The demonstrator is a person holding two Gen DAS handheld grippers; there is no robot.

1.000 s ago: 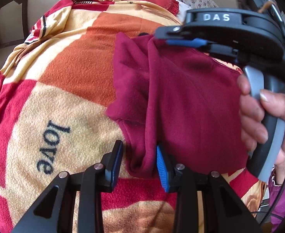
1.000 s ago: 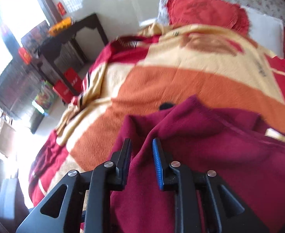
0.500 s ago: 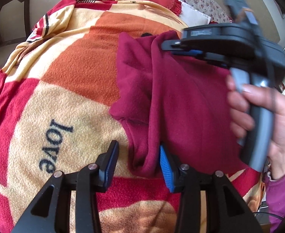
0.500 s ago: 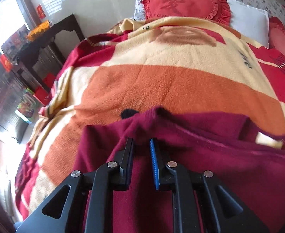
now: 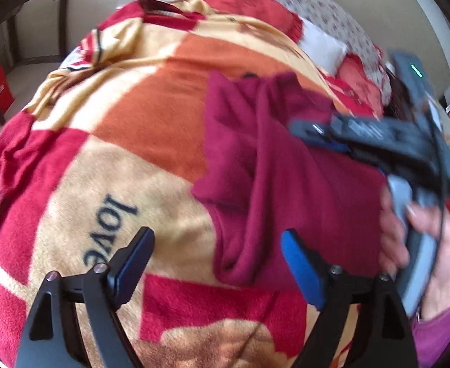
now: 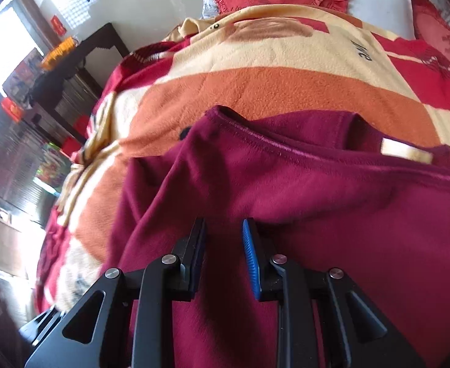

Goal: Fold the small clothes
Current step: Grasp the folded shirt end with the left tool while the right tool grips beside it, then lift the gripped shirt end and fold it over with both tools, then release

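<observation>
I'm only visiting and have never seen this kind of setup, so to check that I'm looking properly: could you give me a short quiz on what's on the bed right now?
1. True or false: the maroon garment lies on a plain white sheet.
2. Which word is printed in dark letters on the blanket beside the garment? A) home B) love C) sleep
3. In the right wrist view, what small pale thing shows inside the garment's neck opening?

Key
1. False: it lies on the red, orange and cream blanket.
2. B, love.
3. A label.
</observation>
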